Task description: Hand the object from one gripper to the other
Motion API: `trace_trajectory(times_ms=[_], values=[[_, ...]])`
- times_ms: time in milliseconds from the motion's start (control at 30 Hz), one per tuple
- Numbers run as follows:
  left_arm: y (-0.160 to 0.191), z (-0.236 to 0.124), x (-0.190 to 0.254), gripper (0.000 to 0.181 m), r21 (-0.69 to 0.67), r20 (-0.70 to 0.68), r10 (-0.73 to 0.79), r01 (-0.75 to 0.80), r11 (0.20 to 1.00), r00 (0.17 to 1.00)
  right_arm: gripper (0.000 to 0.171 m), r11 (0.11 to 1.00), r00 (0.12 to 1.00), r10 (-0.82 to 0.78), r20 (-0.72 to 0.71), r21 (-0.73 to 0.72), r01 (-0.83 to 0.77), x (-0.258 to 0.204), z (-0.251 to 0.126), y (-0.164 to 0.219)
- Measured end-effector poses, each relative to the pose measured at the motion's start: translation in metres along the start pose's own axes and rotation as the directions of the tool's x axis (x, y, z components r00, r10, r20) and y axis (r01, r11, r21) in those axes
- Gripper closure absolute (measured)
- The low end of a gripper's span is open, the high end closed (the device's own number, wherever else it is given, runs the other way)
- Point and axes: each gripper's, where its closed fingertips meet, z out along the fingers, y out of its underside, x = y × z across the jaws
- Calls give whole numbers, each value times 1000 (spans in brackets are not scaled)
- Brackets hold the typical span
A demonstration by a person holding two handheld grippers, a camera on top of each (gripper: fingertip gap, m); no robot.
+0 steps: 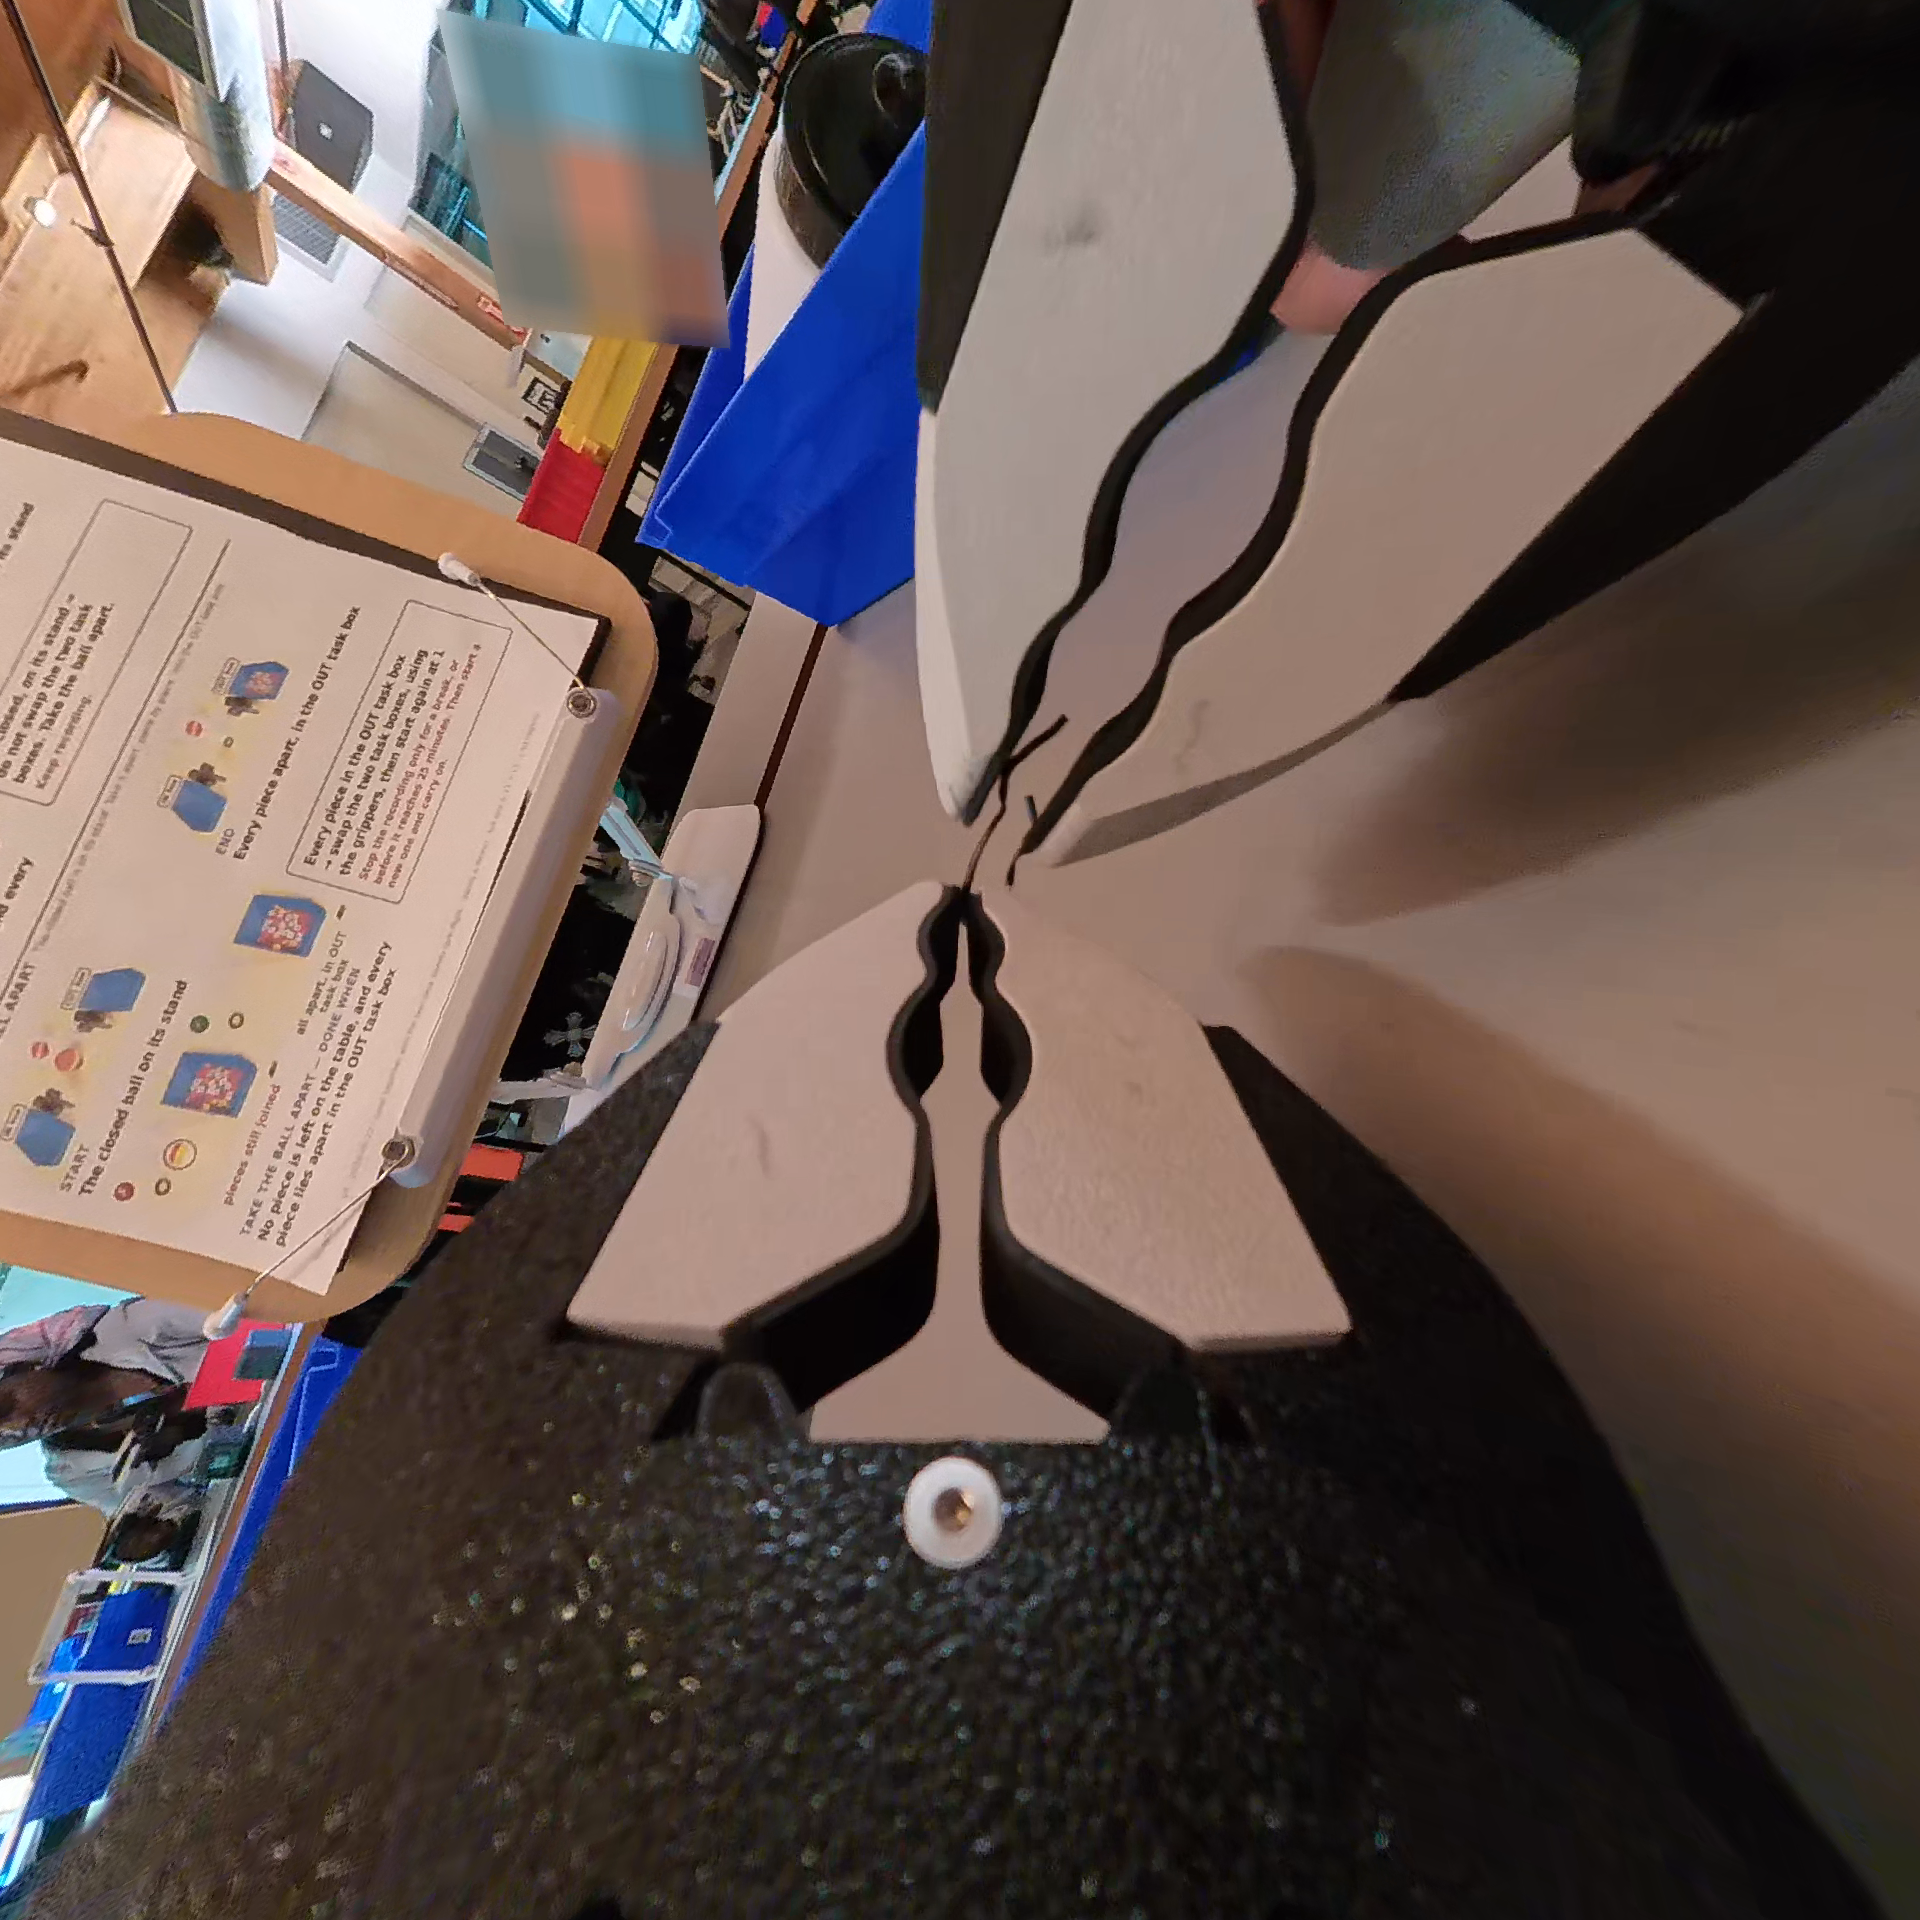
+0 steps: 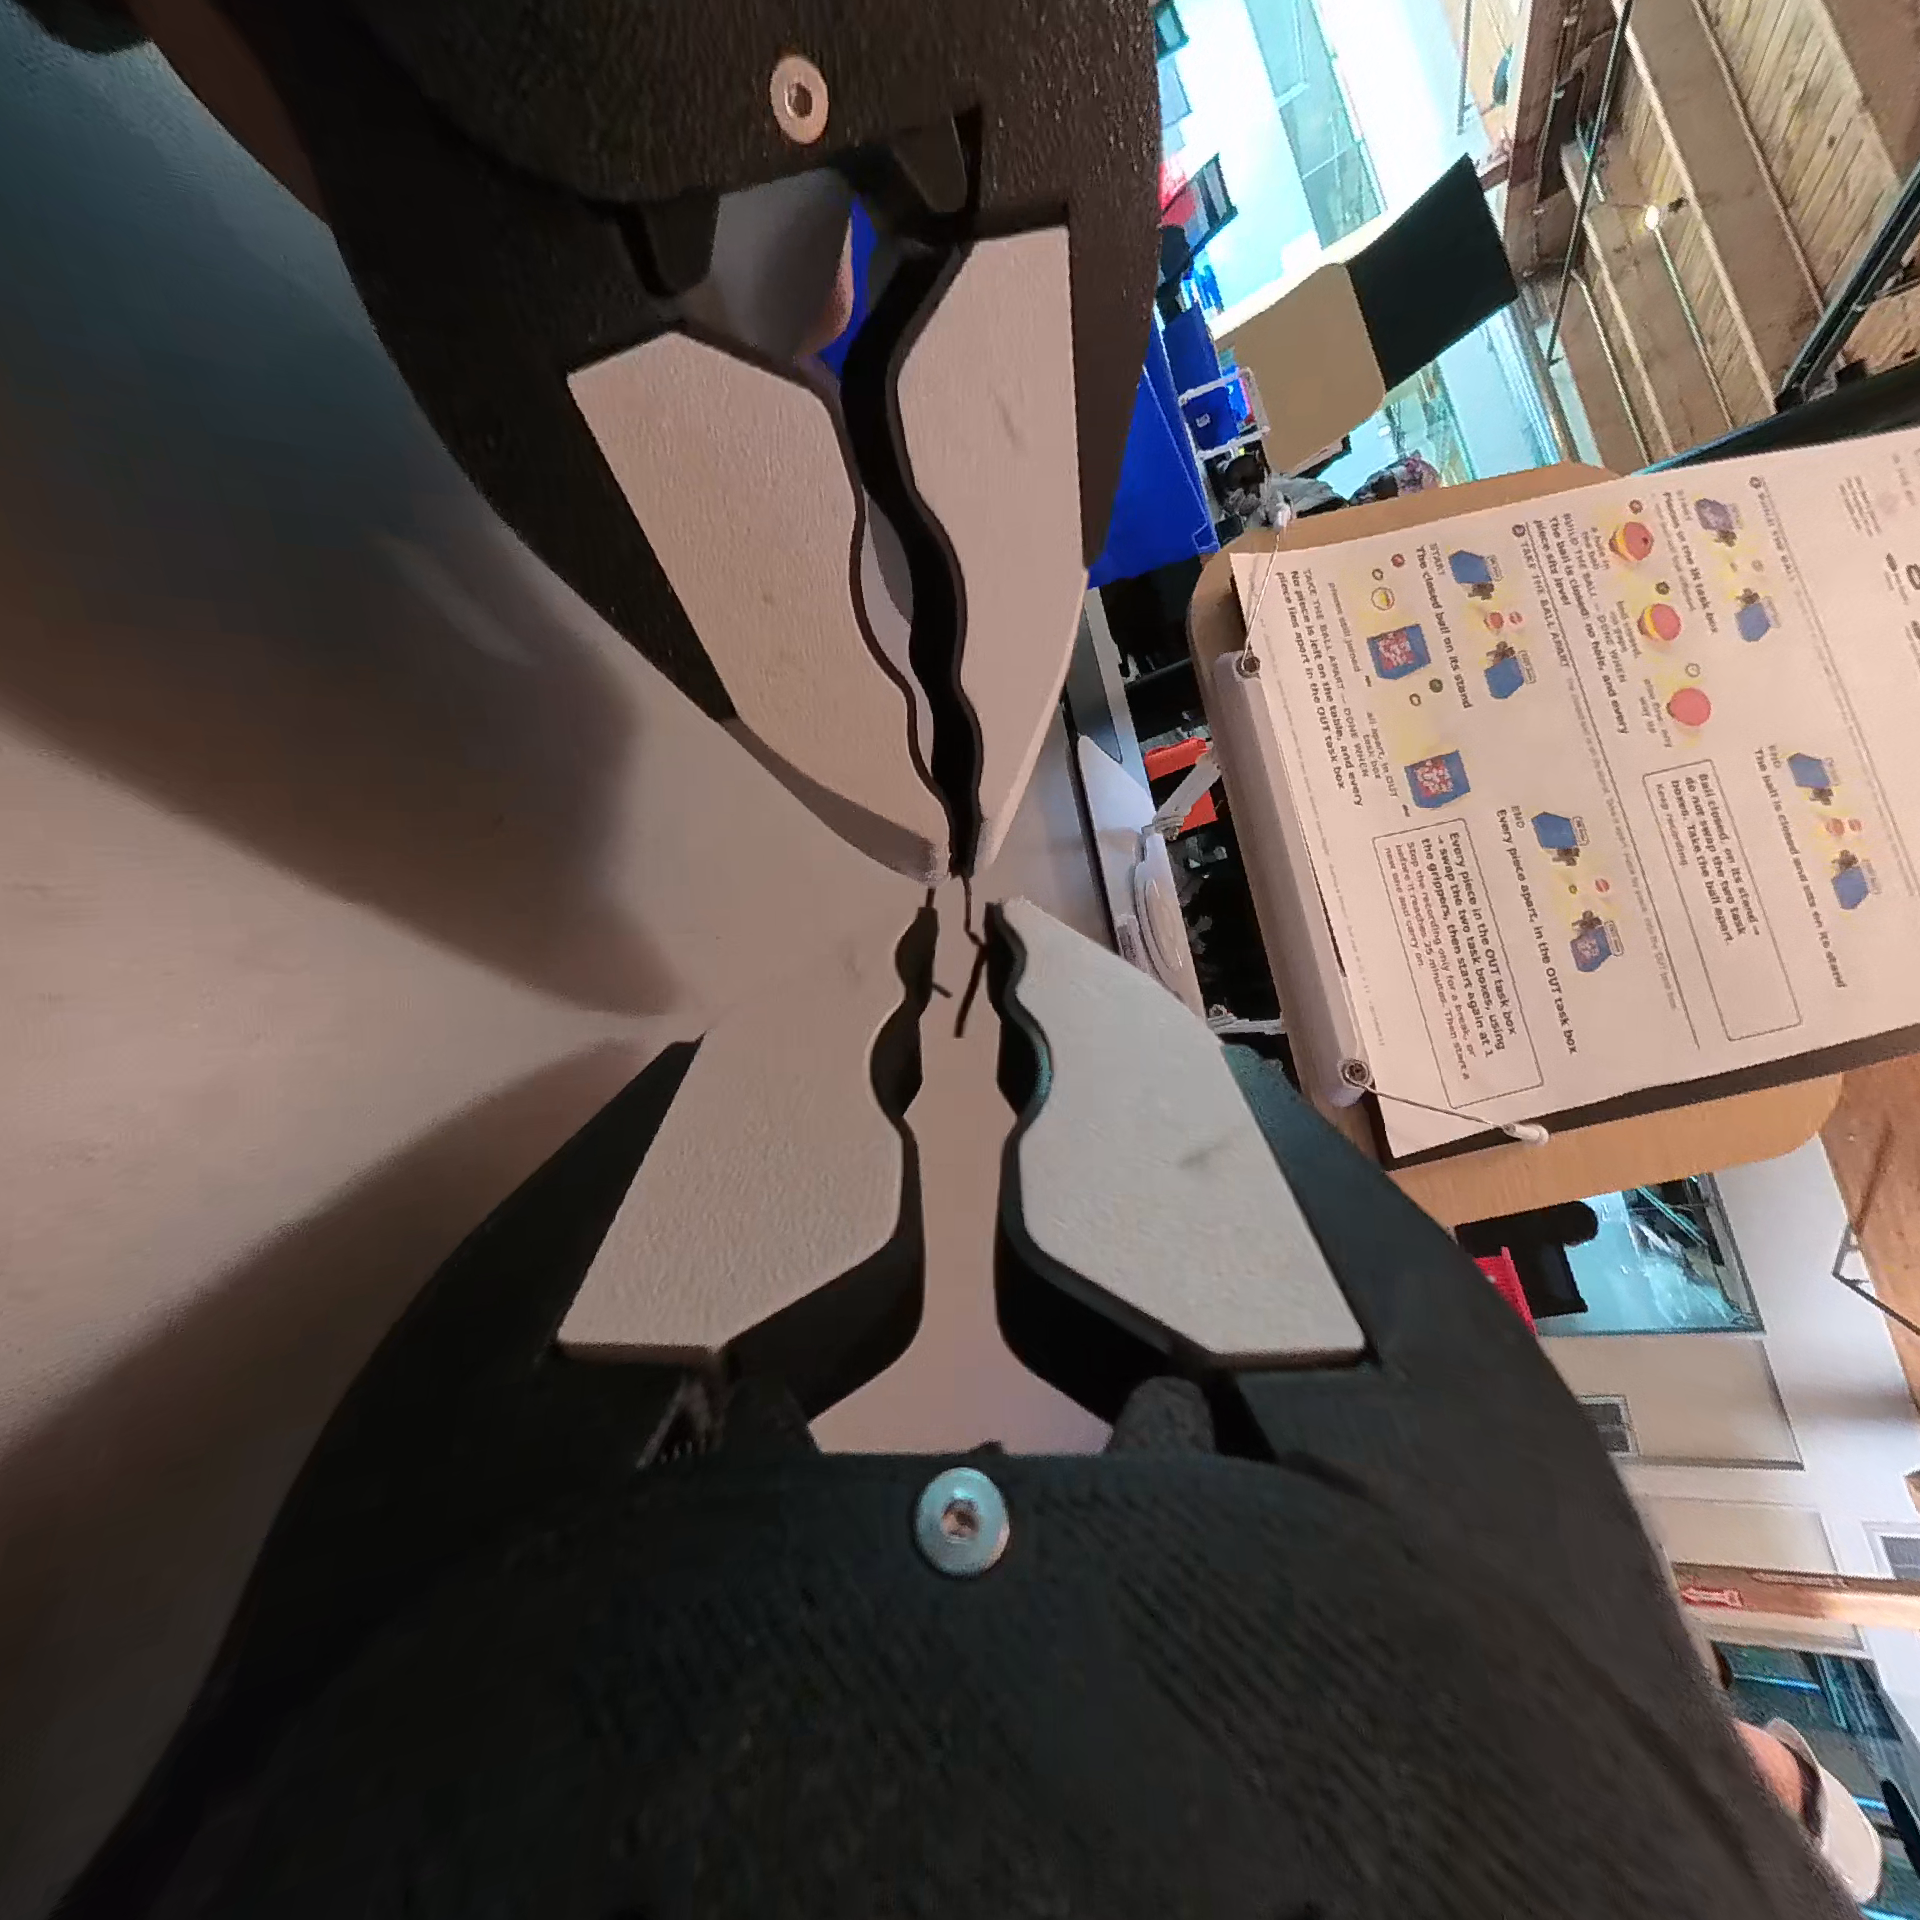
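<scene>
A thin black wire-like piece runs between the two grippers, which meet tip to tip above the grey table. My left gripper is shut, with one end of the piece pinched at its tips. My right gripper comes in from above in the left wrist view. Its jaws stand slightly apart, with the piece's free end between them. In the right wrist view the piece hangs in the narrow gap of my right gripper. The shut left gripper holds its upper end.
A wooden board with a printed instruction sheet stands at the table's edge; it also shows in the right wrist view. A blue box and a black cylinder stand beyond. A white object lies by the edge. Left and right tips are no more than a few centimetres apart. The black cylinder is about equally far from each gripper, around 25 cm.
</scene>
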Motion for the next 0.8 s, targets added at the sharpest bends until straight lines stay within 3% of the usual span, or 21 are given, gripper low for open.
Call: trace_trajectory(times_ms=[267, 333, 433, 567, 700, 800], values=[[-5, -3, -3, 178, 56, 9, -49, 48, 997, 999, 169, 998, 998, 70, -2, 7, -70, 4, 0, 2], [-13, -6, -5, 173, 138, -36, -159, 162, 977, 987, 170, 986, 988, 155, -3, 62, -155, 10, -2, 0], [-29, -16, -11, 161, 275, -169, -374, 408, 870, 912, 170, 933, 951, 308, 9, 191, -304, 22, -10, -10], [-47, -33, -24, 155, 388, -365, -543, 654, 649, 756, 170, 749, 842, 526, 124, 402, -527, 41, -27, -32], [-61, -46, -32, 158, 395, -562, -603, 824, 405, 566, 169, 400, 641, 682, 353, 554, -730, 61, -48, -48], [-64, -48, -32, 162, 371, -620, -612, 871, 323, 491, 170, 294, 580, 689, 435, 565, -771, 64, -53, -52]])
